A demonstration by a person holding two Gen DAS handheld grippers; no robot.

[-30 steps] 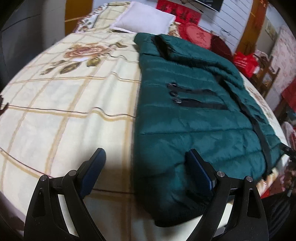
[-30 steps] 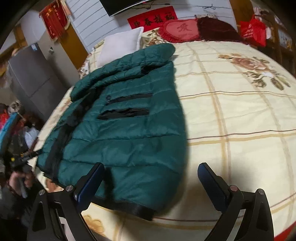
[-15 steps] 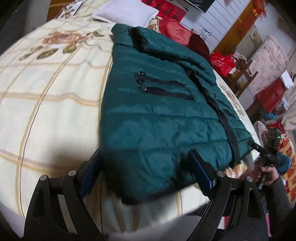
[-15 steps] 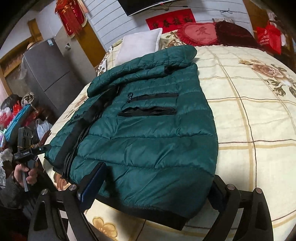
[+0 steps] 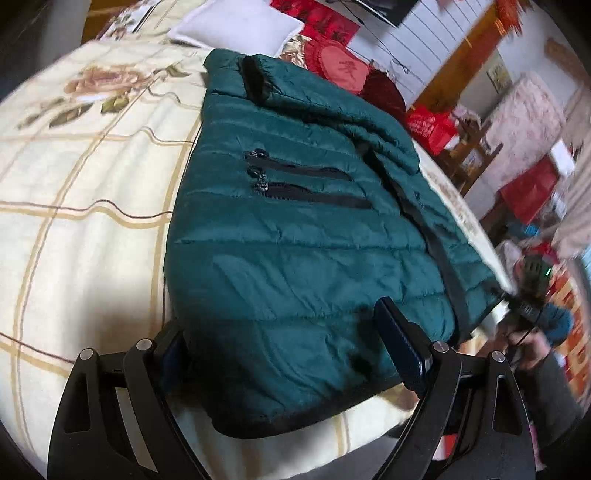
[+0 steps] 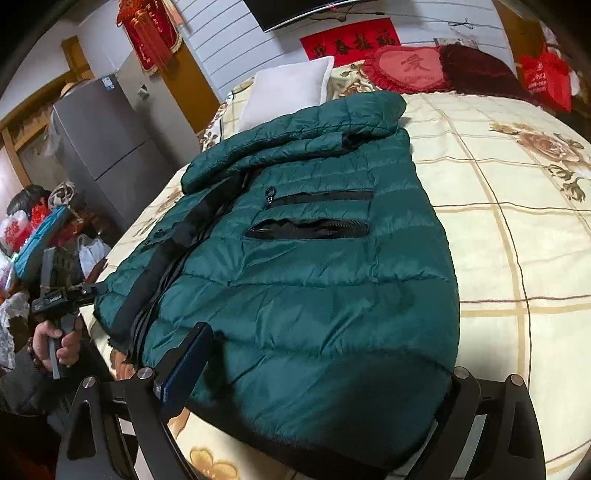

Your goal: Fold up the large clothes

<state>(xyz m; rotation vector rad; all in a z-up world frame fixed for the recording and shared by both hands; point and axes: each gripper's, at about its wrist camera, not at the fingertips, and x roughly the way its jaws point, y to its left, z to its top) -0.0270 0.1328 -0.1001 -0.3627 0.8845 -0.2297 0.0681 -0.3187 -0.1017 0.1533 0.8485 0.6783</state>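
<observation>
Jacket: dark green, flat on the bed, long axis running from hem to the pillow.
Left gripper: jaws apart, straddling one hem corner.
Right gripper: jaws apart, straddling the other hem corner.
Key relation: hem edge lies between both jaw pairs; collar far, towards the pillow.
Next move (judged): clamp both corners, carry hem towards collar.

Ahead of the left claw, the puffy green jacket fills the way between its spread fingers; bare bedspread lies open to its left. Right of the right claw, open bedspread; pillows block the far end.
</observation>
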